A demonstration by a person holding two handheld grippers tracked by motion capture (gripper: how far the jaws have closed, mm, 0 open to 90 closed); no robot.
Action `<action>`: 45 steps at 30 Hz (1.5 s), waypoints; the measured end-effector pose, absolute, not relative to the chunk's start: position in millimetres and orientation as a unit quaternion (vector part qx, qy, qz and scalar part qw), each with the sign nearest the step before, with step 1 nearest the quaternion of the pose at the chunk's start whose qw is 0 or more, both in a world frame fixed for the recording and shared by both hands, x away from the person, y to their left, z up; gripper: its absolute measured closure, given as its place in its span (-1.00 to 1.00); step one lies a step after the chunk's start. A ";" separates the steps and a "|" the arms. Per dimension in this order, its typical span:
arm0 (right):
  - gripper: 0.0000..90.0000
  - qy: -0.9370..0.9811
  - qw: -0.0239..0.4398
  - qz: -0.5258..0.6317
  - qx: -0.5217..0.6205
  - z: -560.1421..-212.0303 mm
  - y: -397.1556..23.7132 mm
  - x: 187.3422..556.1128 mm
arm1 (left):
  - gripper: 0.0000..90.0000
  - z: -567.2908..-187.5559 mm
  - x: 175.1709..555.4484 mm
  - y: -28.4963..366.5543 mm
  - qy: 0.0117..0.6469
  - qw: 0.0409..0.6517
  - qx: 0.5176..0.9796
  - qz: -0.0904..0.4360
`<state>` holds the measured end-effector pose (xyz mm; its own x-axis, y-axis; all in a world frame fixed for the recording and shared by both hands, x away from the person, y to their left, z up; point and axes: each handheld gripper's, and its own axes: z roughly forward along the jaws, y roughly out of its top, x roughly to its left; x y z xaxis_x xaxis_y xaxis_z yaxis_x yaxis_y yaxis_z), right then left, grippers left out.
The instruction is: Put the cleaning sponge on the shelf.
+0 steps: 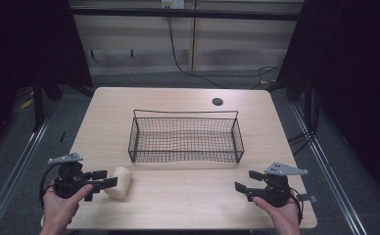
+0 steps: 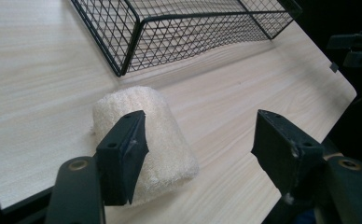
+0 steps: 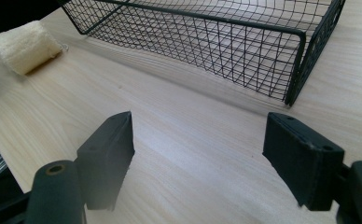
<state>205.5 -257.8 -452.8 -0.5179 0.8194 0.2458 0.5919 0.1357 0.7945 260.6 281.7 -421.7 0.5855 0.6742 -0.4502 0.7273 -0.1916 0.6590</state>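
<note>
Sponge (image 1: 119,182) lies near counter's front-left corner, axis toward basket (image 1: 185,155); left claw (image 1: 106,179) open beside it, nearer; right claw (image 1: 247,182) open, empty.

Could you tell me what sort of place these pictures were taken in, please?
Probably a lab recording station rather than a home: a bare light wooden table with a round cable hole, dark curtains at both sides, and a person holding a black hand-held gripper beside a black wire mesh basket.
</note>
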 end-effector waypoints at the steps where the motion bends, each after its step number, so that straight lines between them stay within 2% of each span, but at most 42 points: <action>1: -0.45 0.742 0.124 0.456 0.476 -452.7 -258.2 205.6 | -0.25 -421.1 261.9 281.1 0.454 0.437 0.776 -0.033; 6: -0.44 0.740 0.123 0.458 0.478 -452.6 -258.5 206.0 | -0.31 -412.5 267.0 277.3 0.449 0.410 0.794 -0.034; 19: -0.43 0.740 0.123 0.458 0.477 -452.1 -258.2 205.7 | -0.27 -400.8 279.8 255.6 0.460 0.349 0.816 -0.032; 22: -0.44 0.742 0.121 0.457 0.476 -452.4 -257.7 205.9 | -0.30 -399.1 283.1 253.0 0.463 0.333 0.821 -0.029; 25: -0.44 0.744 0.121 0.455 0.474 -452.8 -257.3 206.4 | -0.45 -394.9 289.7 253.4 0.465 0.329 0.821 -0.026; 32: -0.46 0.744 0.122 0.454 0.475 -452.8 -256.8 206.5 | -0.49 -387.5 300.1 253.4 0.477 0.299 0.826 -0.020; 37: -0.47 0.744 0.121 0.453 0.475 -452.8 -256.2 206.3 | -0.60 -389.8 307.5 254.3 0.484 0.273 0.831 -0.023; 42: -0.49 0.752 0.116 0.444 0.474 -454.9 -254.2 207.8 | -0.58 -393.7 313.6 254.7 0.487 0.253 0.835 -0.034; 45: -0.49 0.755 0.111 0.442 0.471 -455.4 -252.5 208.4 | -0.60 -397.7 314.4 255.7 0.496 0.234 0.836 -0.021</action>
